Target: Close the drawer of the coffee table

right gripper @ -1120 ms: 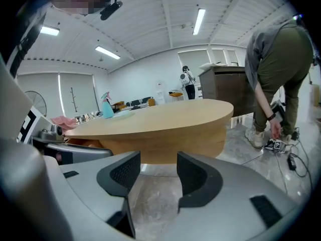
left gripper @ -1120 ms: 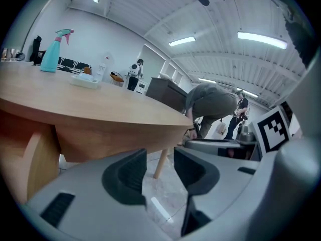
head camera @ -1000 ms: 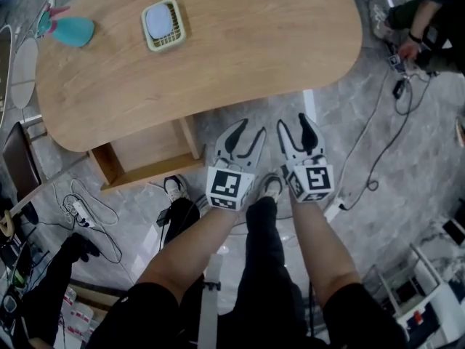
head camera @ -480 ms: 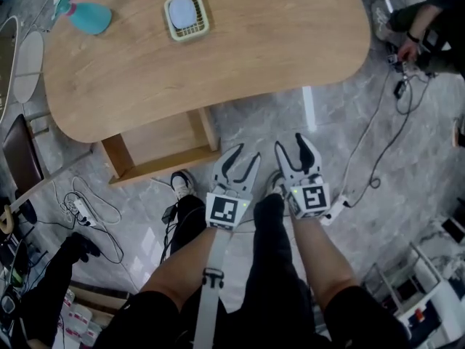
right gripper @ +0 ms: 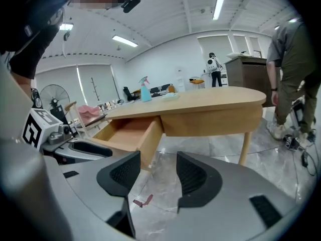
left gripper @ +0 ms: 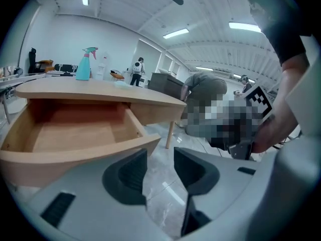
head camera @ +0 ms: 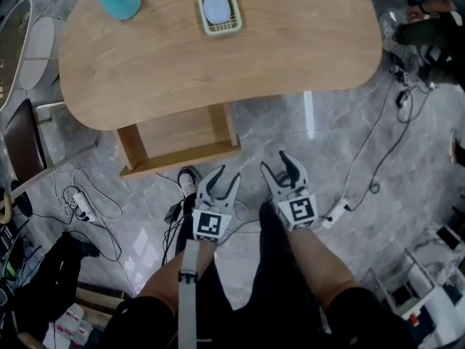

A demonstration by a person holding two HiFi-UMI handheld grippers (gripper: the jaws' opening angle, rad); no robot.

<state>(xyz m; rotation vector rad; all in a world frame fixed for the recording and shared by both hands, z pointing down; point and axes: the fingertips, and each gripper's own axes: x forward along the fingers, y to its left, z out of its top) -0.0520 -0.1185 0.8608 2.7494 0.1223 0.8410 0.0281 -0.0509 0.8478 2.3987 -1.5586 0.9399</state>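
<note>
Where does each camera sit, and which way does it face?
Head view: on the head, facing steeply down at coffee table, open drawer, both forearms.
Left gripper view: on left hand-held gripper, facing drawer front; jaws apart.
Right gripper view: on right hand-held gripper, facing drawer corner; jaws apart.
Shared by all: the drawer.

My left forearm (head camera: 173, 278) and right forearm (head camera: 314, 257) reach forward side by side, both grippers tilted downward. The left gripper (head camera: 224, 179) hangs just short of the drawer (head camera: 178, 133) front, jaws apart and empty. The right gripper (head camera: 280, 169) sits right of the drawer, also parted and empty.
</note>
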